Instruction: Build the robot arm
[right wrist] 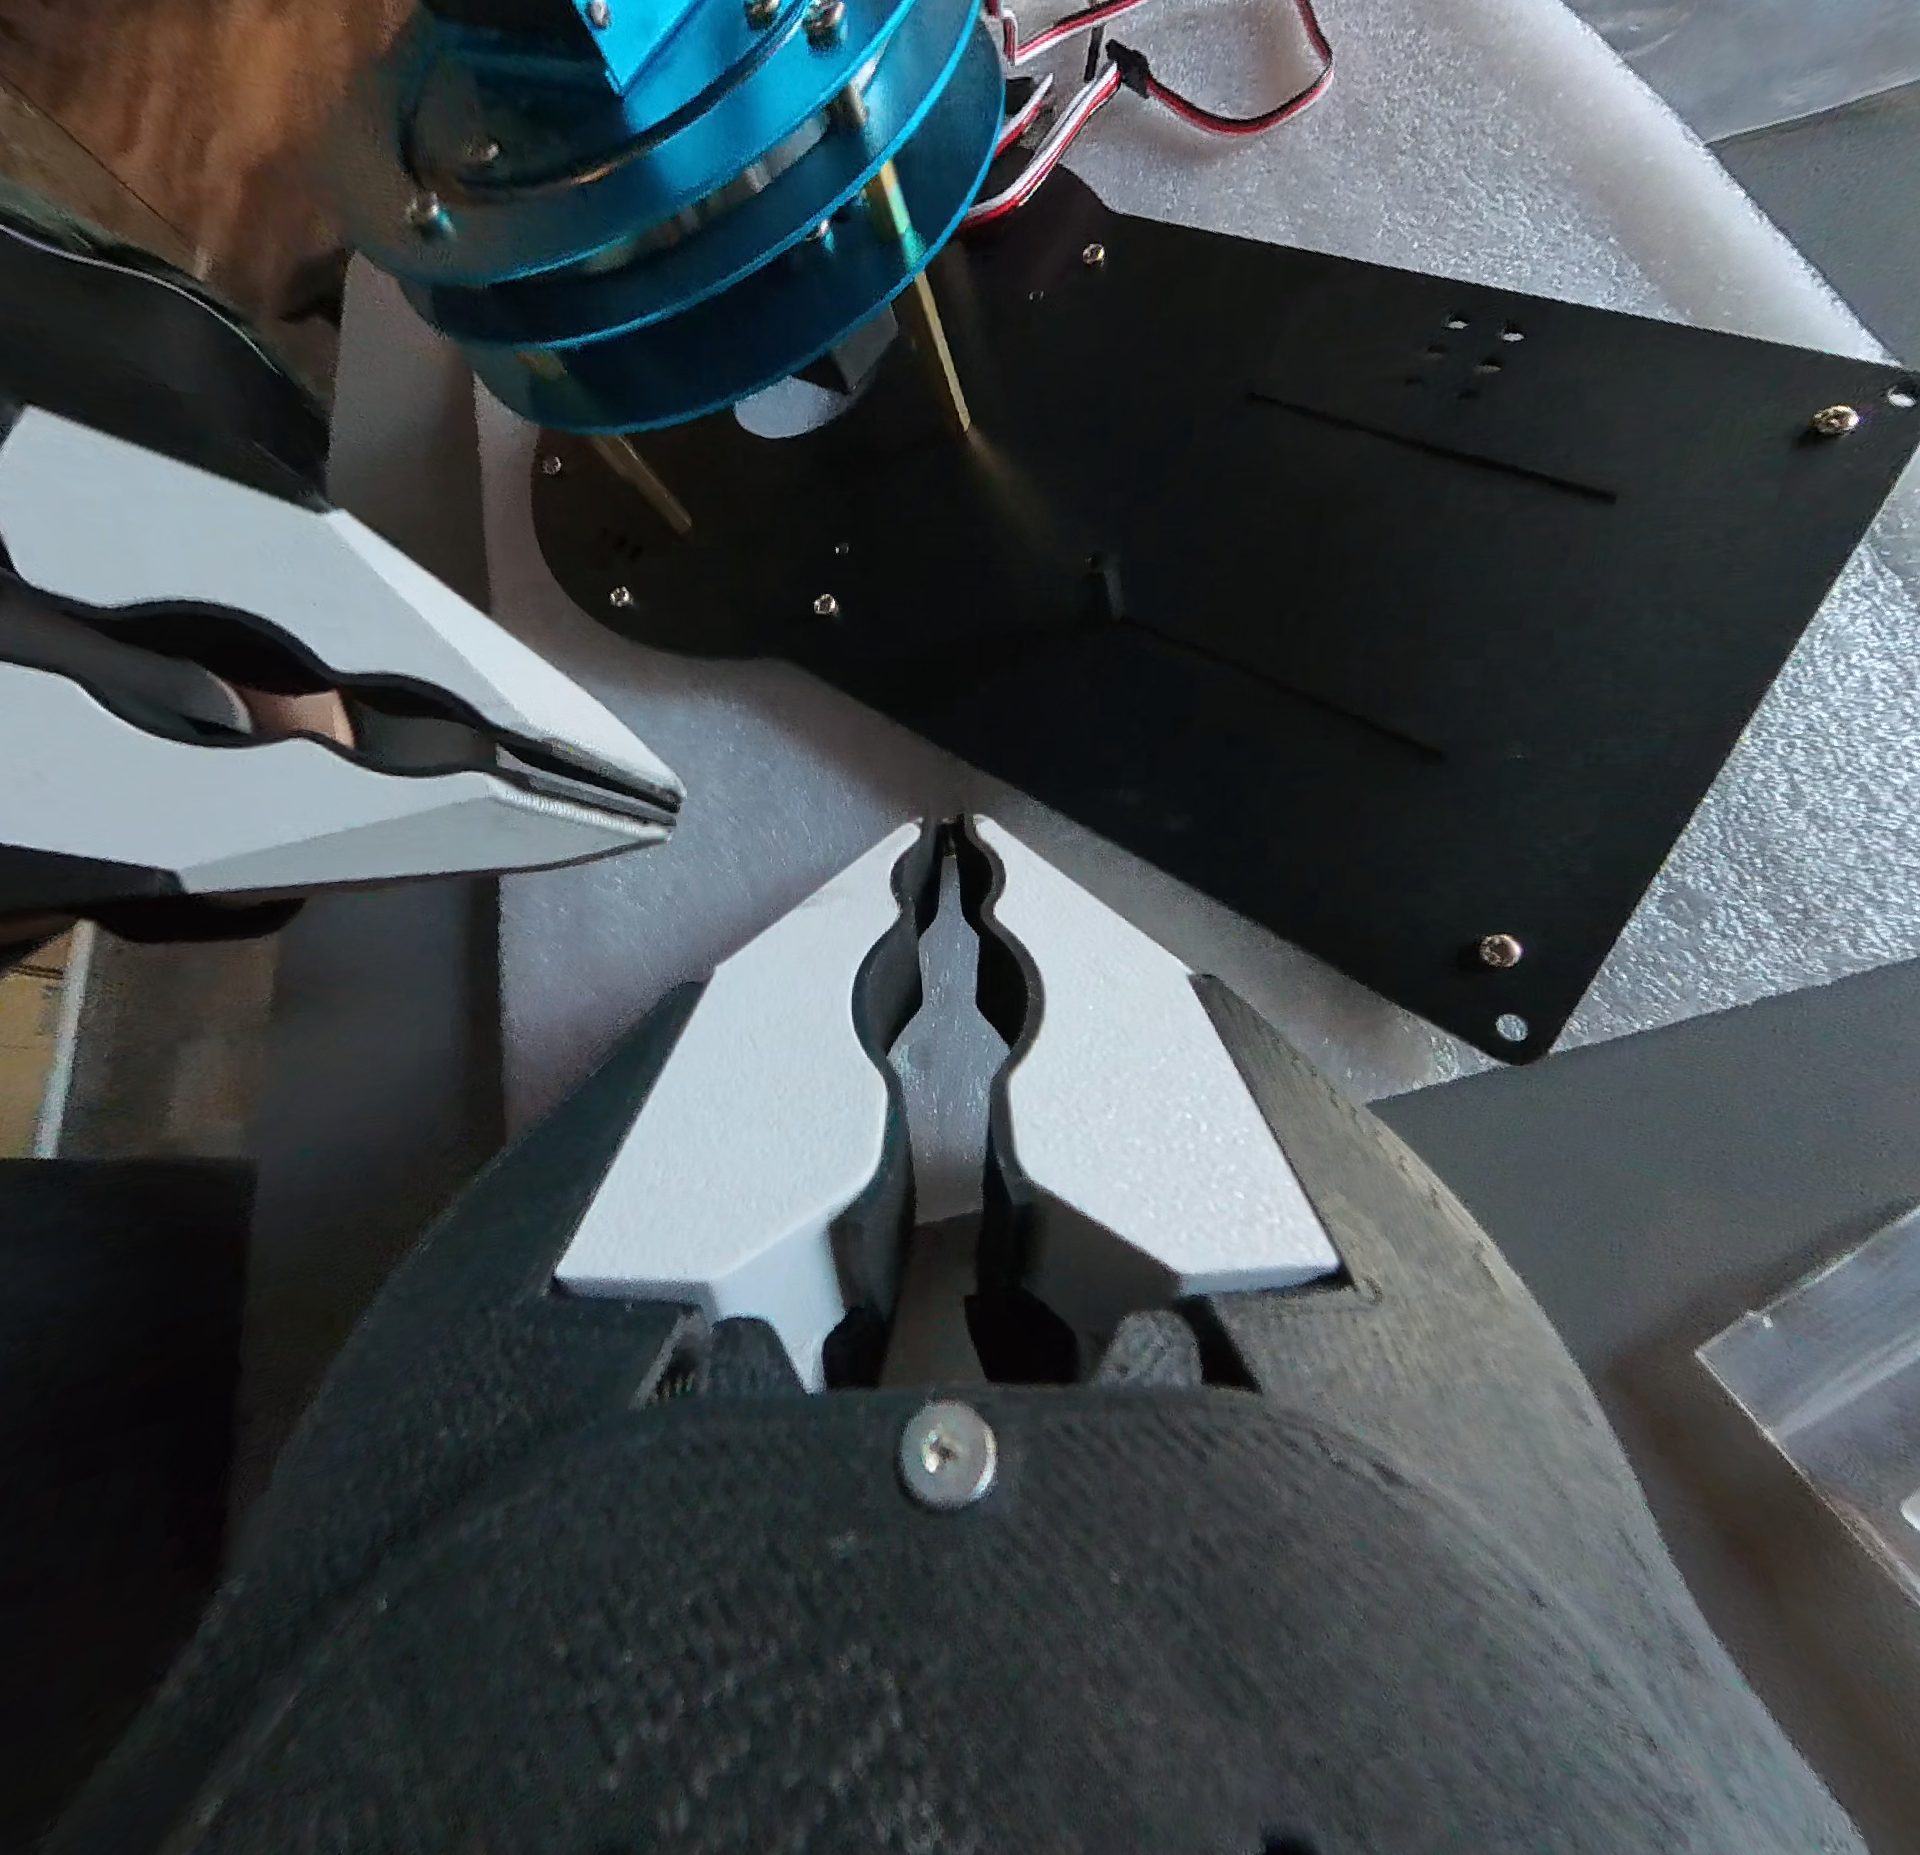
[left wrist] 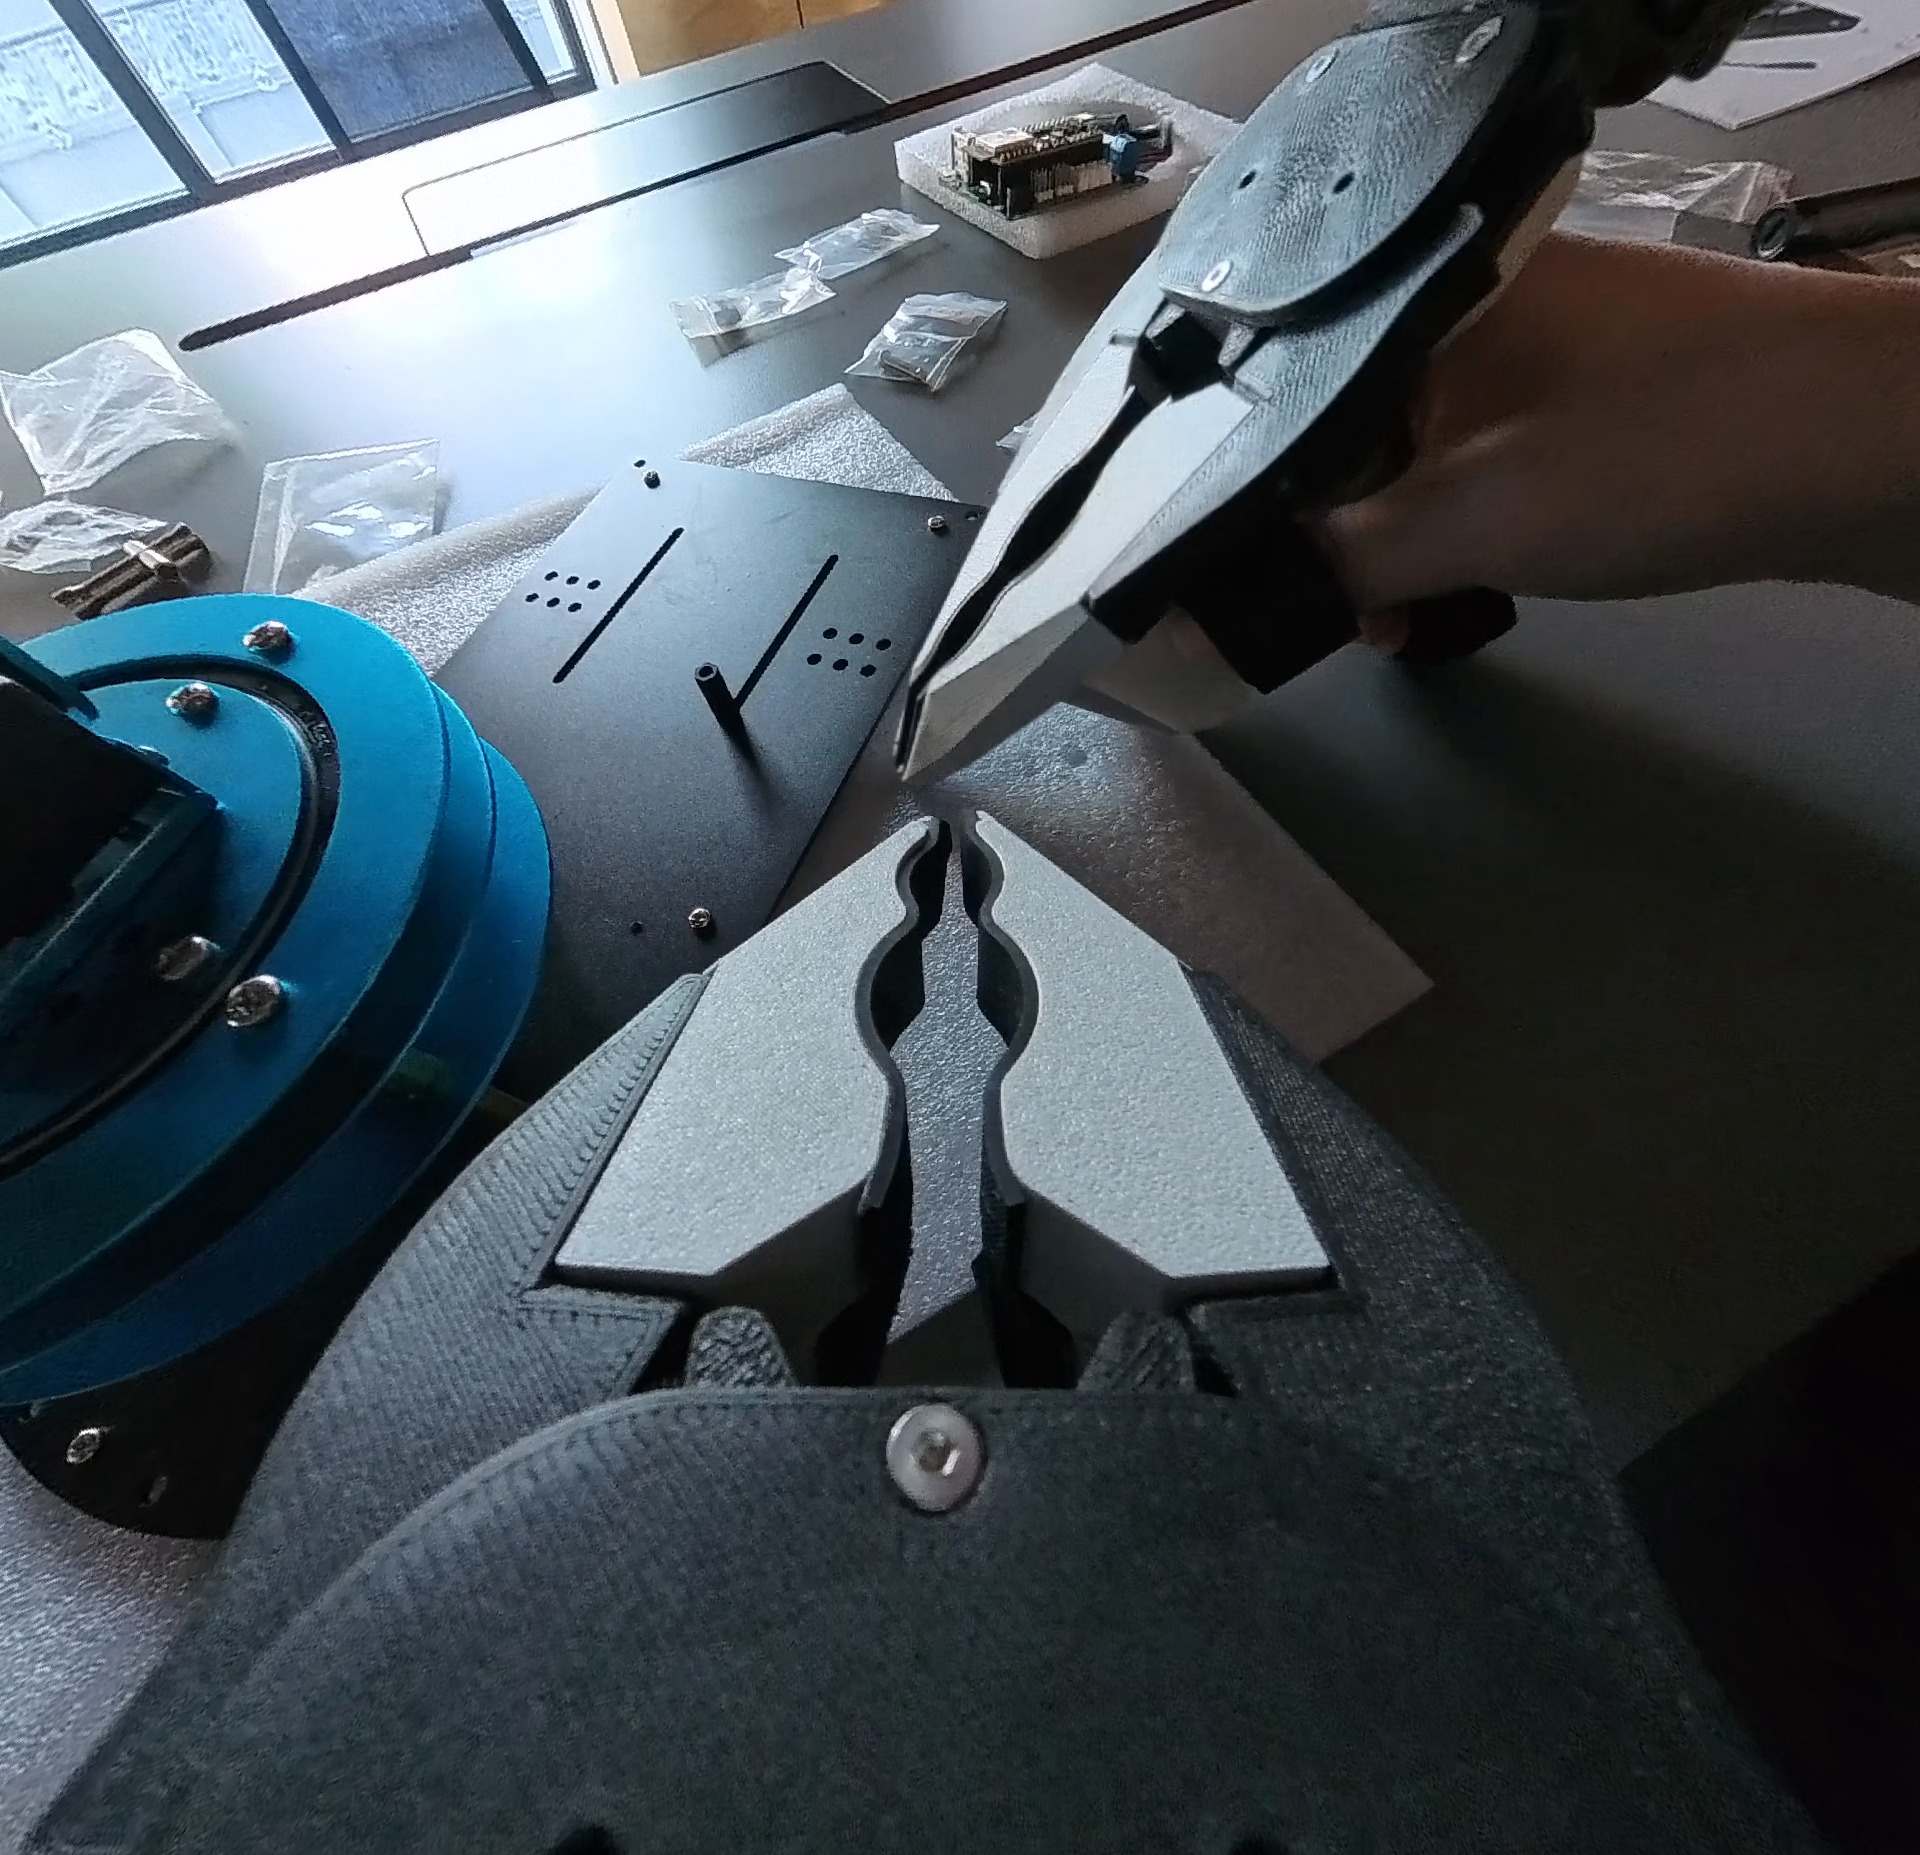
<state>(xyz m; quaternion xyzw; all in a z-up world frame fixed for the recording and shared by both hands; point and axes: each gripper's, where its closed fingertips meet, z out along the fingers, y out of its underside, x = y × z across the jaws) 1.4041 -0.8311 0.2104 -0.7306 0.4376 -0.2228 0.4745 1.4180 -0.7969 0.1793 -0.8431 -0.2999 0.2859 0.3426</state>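
My left gripper (left wrist: 951, 831) is shut and nothing shows between its tips. It hovers over white foam sheet (left wrist: 1143, 849) at the near edge of a black slotted plate (left wrist: 727, 579). My right gripper (right wrist: 951, 831) is shut on a tiny brass-coloured piece (right wrist: 951, 841), of which only a sliver shows, just off the plate's (right wrist: 1351, 662) edge. The two grippers' tips are close together: the right gripper (left wrist: 909, 756) comes in from the upper right, the left gripper (right wrist: 670, 813) from the left. A short black standoff (left wrist: 717, 699) stands upright on the plate.
A blue layered turntable base (left wrist: 395, 870) on brass posts sits on the plate's rounded end (right wrist: 727, 278), with red-white-black wires (right wrist: 1195, 70) behind. Small plastic bags (left wrist: 925, 340) and a circuit board on white foam (left wrist: 1049, 158) lie farther back. A person's hand (left wrist: 1610, 434) holds the right gripper. Across from one pair of fingers to the other is roughly 5 cm.
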